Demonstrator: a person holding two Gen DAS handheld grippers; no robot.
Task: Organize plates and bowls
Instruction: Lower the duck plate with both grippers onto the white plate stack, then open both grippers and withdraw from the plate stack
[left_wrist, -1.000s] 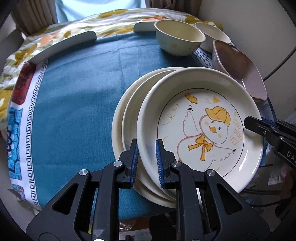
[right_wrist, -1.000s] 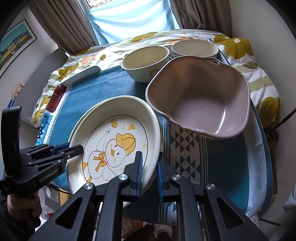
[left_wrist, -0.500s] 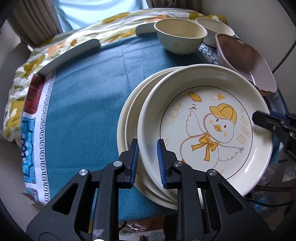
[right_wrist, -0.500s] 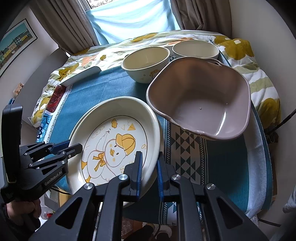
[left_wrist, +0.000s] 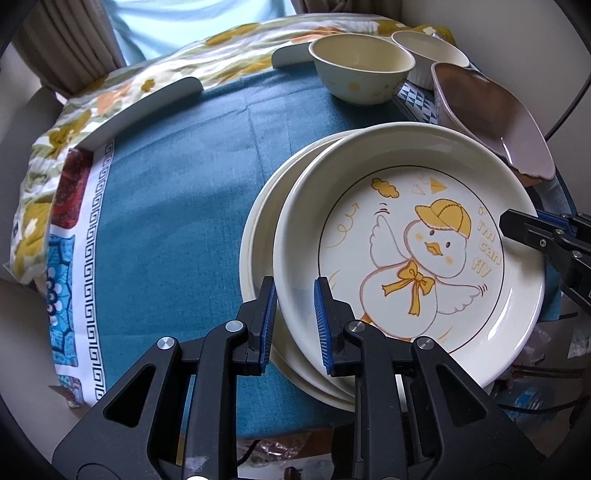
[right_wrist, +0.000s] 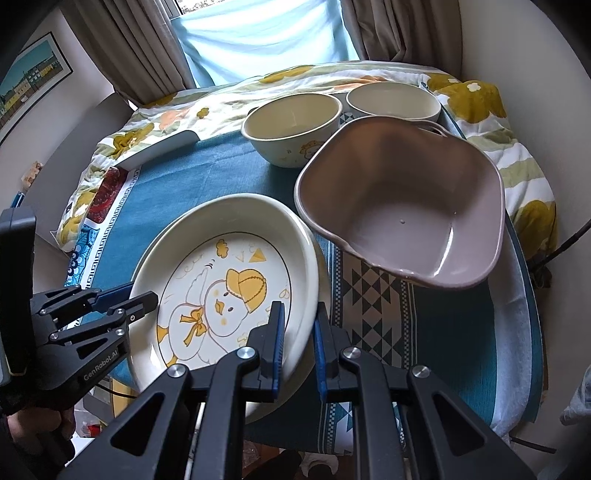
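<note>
the duck plate (left_wrist: 424, 258), lying on top of the plate stack (left_wrist: 258, 236) beside the brown bowl (right_wrist: 406, 221), is straddled at opposite rims by the left gripper (left_wrist: 293, 314) and right gripper (right_wrist: 297, 339), both spread, so each rim should be seated deep before the tongs are pressed.

- On the round cream ceramic plate with the drawn duckling in a yellow cap (left_wrist: 406, 236), yellow letters down the right of the picture read "I'm can fly".
- On the black plastic body of the left gripper (right_wrist: 142, 301), seen from the right wrist view, pale letters read "GenRobot.AI".
- Nothing else carries writing I can make out.
</note>
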